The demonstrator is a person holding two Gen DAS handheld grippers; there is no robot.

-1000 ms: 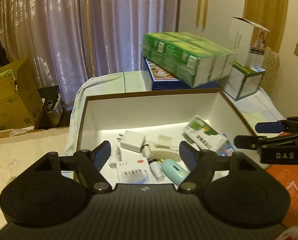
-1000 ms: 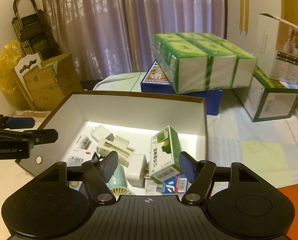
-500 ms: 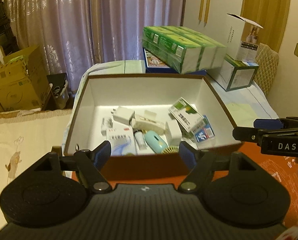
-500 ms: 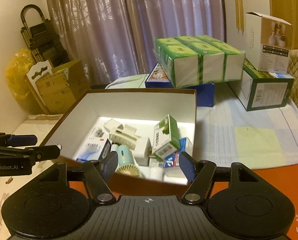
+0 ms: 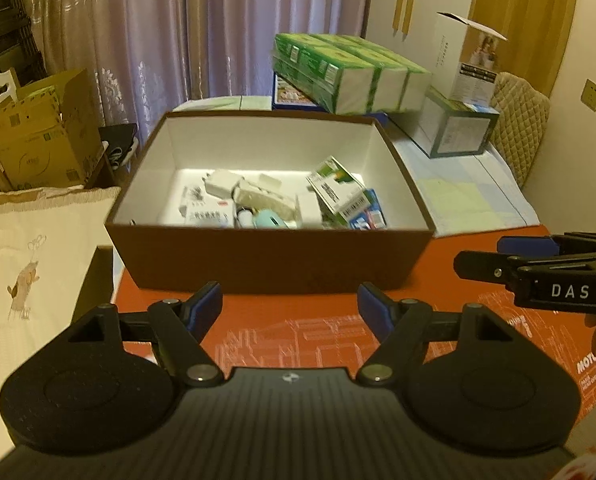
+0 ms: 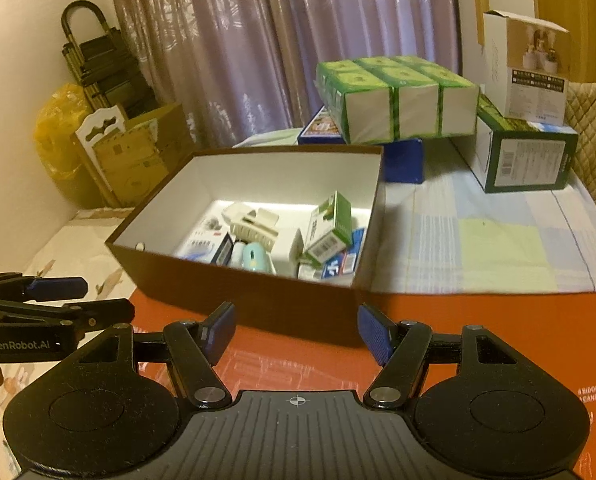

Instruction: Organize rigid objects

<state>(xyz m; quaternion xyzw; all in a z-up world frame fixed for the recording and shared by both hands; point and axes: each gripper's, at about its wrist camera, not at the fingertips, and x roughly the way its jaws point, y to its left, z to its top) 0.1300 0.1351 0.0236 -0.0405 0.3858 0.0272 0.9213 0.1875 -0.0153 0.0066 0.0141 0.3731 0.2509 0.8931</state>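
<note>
With jaws spread wide and empty, left gripper and right gripper hovered over orange sheet, just before brown box. Held small packets, green carton tilted among them. Beyond: patchwork cloth, green cartons, purple curtain. Marked "DAS", "GenRobot.AI".

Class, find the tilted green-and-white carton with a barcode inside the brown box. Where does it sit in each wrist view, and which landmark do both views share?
Left wrist view: the green-and-white carton lies right of centre, in the right half of the brown box.
Right wrist view: the carton stands tilted at centre, near the box's right wall.
Shared landmark: the wrapped stack of green-and-white packs behind the box.
</note>
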